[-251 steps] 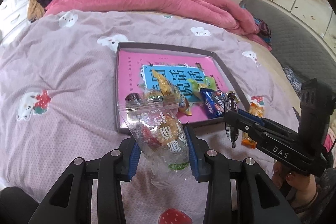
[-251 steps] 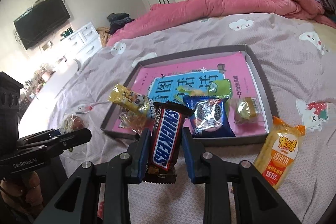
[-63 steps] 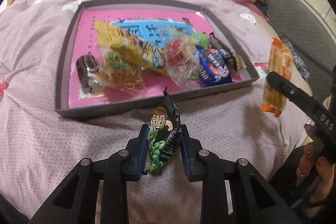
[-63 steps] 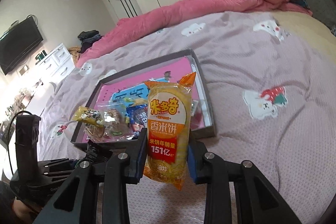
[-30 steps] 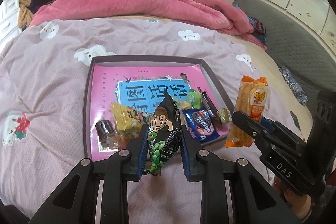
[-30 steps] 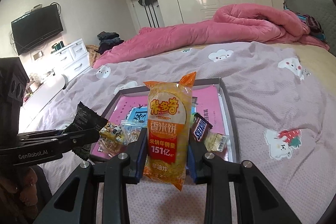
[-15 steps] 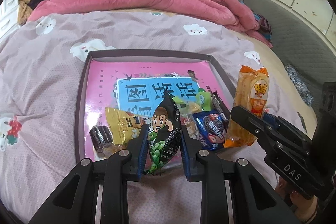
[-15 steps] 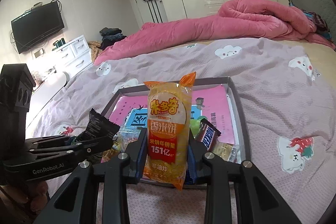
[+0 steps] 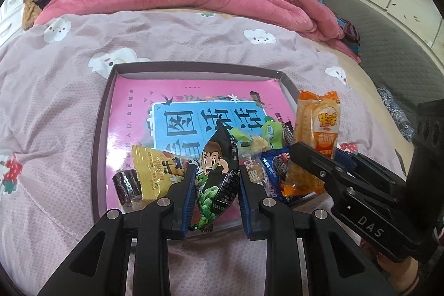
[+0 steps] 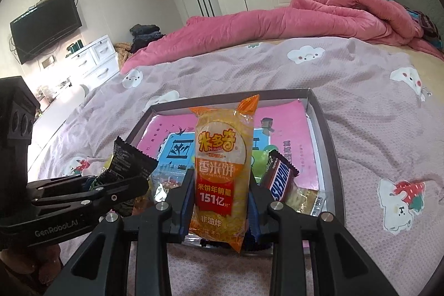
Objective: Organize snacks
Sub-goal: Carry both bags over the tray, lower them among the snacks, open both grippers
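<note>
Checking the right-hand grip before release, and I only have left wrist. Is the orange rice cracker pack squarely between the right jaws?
Observer: Yes. The right wrist view shows the right gripper with its jaws shut on the lower half of the orange rice cracker pack, which stands upright.
Operator: What's in the tray right of it?
Observer: A Snickers bar lies tilted in the tray, just right of the pack. A gold wrapper sits beside it.
Operator: Where's my packet from there?
Observer: The black packet sticks up beyond the left gripper, printed back showing, left of the pack.
</note>
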Motion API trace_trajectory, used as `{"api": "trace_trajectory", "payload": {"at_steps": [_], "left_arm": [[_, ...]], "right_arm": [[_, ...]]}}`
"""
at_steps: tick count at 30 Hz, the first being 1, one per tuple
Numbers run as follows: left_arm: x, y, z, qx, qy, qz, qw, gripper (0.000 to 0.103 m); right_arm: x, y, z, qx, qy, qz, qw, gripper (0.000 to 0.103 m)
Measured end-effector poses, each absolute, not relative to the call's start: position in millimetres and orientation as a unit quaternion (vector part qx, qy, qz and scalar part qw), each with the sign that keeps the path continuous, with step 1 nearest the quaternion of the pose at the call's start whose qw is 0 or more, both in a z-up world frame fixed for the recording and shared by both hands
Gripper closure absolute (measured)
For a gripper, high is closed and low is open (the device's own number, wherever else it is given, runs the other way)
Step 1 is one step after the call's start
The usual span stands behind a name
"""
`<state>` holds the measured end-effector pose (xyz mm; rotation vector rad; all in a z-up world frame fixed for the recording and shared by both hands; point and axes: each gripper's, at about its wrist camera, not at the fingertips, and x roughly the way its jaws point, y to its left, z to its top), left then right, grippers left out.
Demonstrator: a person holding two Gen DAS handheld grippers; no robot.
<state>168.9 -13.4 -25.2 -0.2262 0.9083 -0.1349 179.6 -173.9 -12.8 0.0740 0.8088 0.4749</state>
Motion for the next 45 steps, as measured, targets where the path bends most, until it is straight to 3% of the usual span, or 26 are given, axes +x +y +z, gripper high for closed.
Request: {"api": "trace_trajectory", "payload": {"at_steps": [45], "left_arm": [[175.2,-13.7,-29.7,-0.113,0.436,-0.066,0.891,0.075]], "right_arm": [[190.1,-170.4,-21.7,0.050,0.404,0.238,0.882,0.067]]}}
